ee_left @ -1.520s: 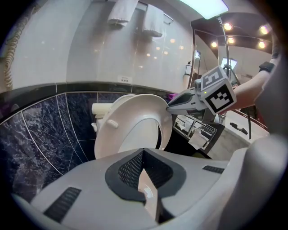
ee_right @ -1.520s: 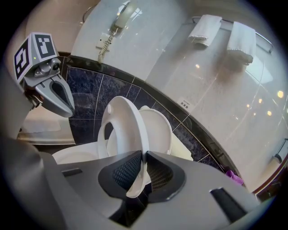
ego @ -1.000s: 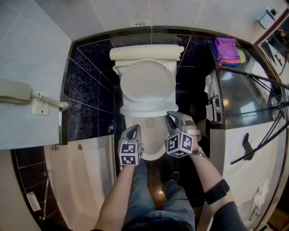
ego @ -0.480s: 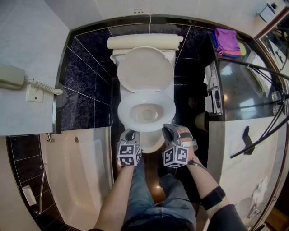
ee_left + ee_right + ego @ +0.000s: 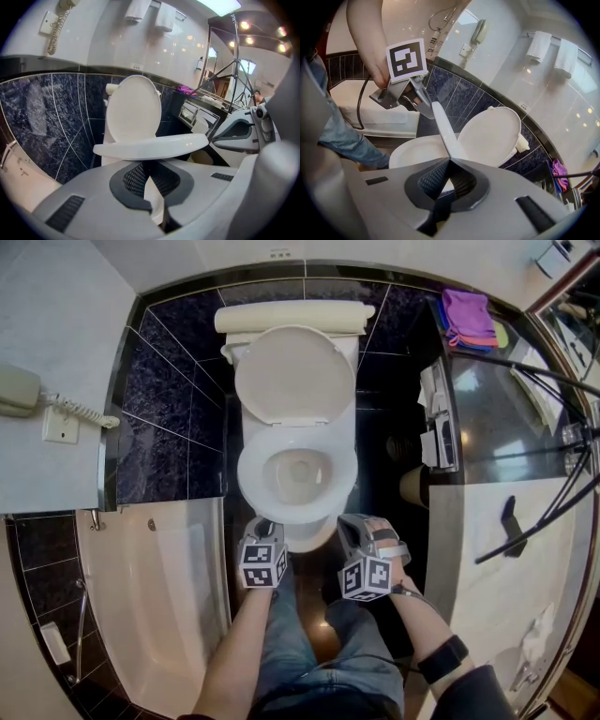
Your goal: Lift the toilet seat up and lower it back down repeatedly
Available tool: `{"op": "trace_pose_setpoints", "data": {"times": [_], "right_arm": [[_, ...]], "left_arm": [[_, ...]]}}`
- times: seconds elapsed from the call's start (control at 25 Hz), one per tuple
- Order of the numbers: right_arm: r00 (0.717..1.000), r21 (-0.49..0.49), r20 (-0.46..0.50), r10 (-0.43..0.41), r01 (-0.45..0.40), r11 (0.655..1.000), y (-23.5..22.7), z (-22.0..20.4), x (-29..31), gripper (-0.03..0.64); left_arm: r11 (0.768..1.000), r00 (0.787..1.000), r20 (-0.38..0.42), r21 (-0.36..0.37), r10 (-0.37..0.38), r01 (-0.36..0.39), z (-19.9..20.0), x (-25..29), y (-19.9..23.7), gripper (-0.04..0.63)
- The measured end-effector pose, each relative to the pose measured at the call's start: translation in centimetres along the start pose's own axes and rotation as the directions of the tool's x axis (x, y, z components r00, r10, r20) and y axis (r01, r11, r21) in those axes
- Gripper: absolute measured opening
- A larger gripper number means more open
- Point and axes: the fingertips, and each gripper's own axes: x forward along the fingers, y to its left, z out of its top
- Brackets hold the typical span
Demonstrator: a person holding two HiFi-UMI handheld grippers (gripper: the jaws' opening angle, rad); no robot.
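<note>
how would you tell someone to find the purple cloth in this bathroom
Start at the white toilet and look right to the dark glossy counter. At the counter's end nearest the back wall lies a folded purple cloth, the only purple thing among white and black fixtures.

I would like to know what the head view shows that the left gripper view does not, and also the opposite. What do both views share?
Only the head view: the inside of the toilet bowl and the person's jeans. Only the left gripper view: two white towels on the wall and small round lights at the upper right. Both: the raised lid, the wall phone and the purple cloth.
</note>
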Motion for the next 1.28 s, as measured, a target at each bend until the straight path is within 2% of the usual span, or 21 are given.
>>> {"op": "trace_pose_setpoints", "data": {"times": [0.16,0.32,0.48,0.68,0.92,1.28], "right_arm": [[0.998,0.150,-0.044,-0.041,0.048,0.988,-0.1,-3.8,-0.1,0.018],[0.994,0.339,-0.057,-0.093,0.106,0.935,-1.1,-6.7,1.2,0.018],[0.992,0.431,-0.053,-0.115,0.127,0.893,-0.7,-8.7,3.4,0.018],[0.993,0.457,-0.053,-0.105,0.118,0.882,1.6,-10.3,6.3,0.018],[0.995,0.437,-0.053,-0.086,0.101,0.894,4.1,-12.4,8.5,0.018],[0.996,0.415,-0.062,-0.067,0.087,0.906,5.7,-14.0,10.2,0.018]], "left_arm": [[1.000,0.999,-0.033,0.009,-0.004,0.004,-3.3,0.2,-0.2,-0.002],[0.999,0.998,-0.061,0.041,-0.009,0.011,-7.6,1.2,0.0,-0.003],[0.995,0.995,-0.094,0.092,-0.031,0.039,-12.7,2.5,-0.6,-0.003],[0.987,0.988,-0.143,0.141,-0.056,0.077,-18.4,4.2,-0.9,-0.003],[0.982,0.980,-0.197,0.176,-0.039,0.074,-24.8,7.0,-0.3,-0.003],[0.976,0.965,-0.261,0.207,-0.011,0.067,-29.2,9.3,0.4,-0.003]]}}
